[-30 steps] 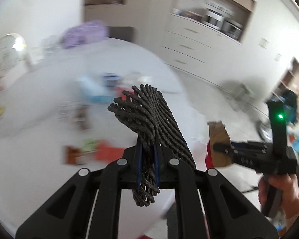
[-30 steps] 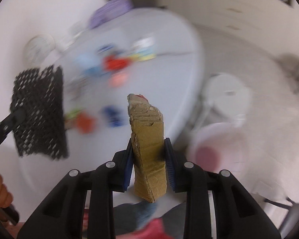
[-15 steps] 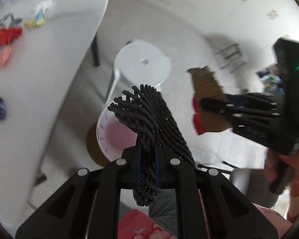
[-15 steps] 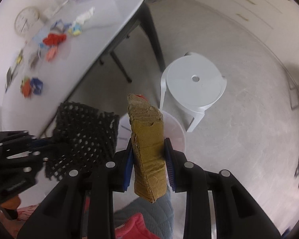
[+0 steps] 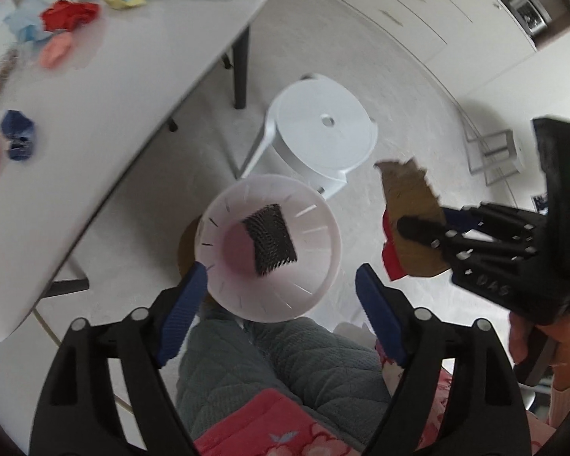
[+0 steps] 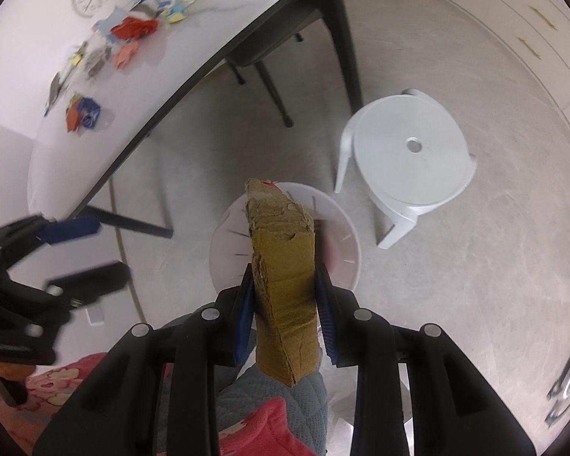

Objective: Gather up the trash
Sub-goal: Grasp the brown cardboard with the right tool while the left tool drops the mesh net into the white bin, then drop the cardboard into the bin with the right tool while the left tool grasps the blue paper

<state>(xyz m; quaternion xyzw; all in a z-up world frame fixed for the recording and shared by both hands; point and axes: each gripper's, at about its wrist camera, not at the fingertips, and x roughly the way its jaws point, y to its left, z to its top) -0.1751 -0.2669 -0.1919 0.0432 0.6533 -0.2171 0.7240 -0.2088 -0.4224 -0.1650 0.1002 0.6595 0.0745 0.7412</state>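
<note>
The black mesh piece (image 5: 270,240) is in the white bin (image 5: 323,285), lying against the pinkish bottom, well below the left gripper (image 5: 281,296), whose jaws are opening with nothing between them. That one's home. Now the eye goes to the cardboard scrap (image 6: 285,288): it's clamped between the blue pads (image 6: 246,311) of the right gripper (image 6: 285,304), standing up tall out of the jaws, with a bit of red material showing at its edge in the left wrist view.

Here's the worry. From the left camera the cardboard (image 5: 410,224) hangs off to the side of the bin's rim, not over the mouth, so a release here would likely put it on the floor. From the right camera it does overlap the bin (fisheye, mind you, so that overlap may flatter the line-up). It's also a long, stiff piece: dropped flat or skewed, I'd judge it could bridge the rim or tip out rather than slide in.

Second hazard: the two grippers are near each other above a small opening, and the open left fingers flank the bin, so a move inward by the right one risks a knock.

Further out, the white stool (image 5: 325,133) sits just beside the bin, and coloured scraps (image 5: 70,15) remain on the white table (image 5: 106,87), so there's plenty left to fetch.
</note>
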